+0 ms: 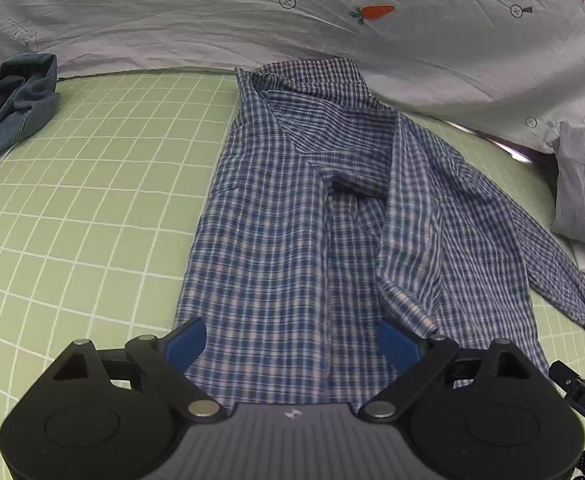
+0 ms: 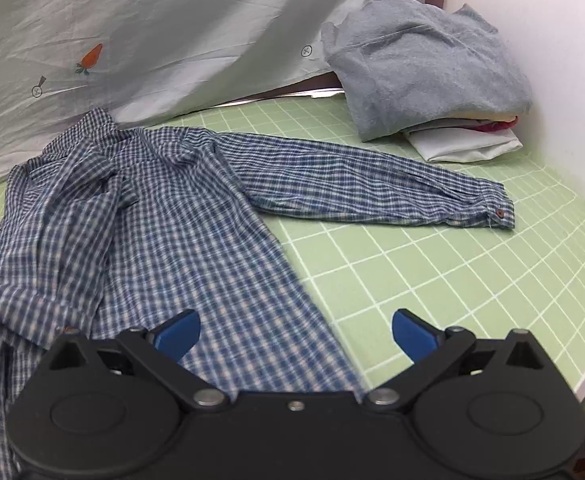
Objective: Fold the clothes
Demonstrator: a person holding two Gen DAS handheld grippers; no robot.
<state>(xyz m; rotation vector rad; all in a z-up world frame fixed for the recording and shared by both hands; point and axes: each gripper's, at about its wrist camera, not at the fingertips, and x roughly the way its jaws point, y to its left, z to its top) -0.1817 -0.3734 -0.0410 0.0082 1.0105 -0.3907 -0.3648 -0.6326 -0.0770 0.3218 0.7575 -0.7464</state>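
While both claws gape empty over the plaid shirt (image 1: 292, 216), denim heap (image 1: 8, 108) left view only, buttoned cuff (image 2: 492, 210) right.

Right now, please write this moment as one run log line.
task: fold clothes | plaid shirt: one sleeve spread on green mat | left gripper: open | right gripper: open

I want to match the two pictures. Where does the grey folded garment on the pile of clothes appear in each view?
Left wrist view: the grey folded garment lies at the far right edge, partly cut off, beyond the plaid shirt.
Right wrist view: it sits at the upper right, on top of white folded clothes, against the wall.
Shared landmark: the orange carrot print on the white sheet behind the shirt.
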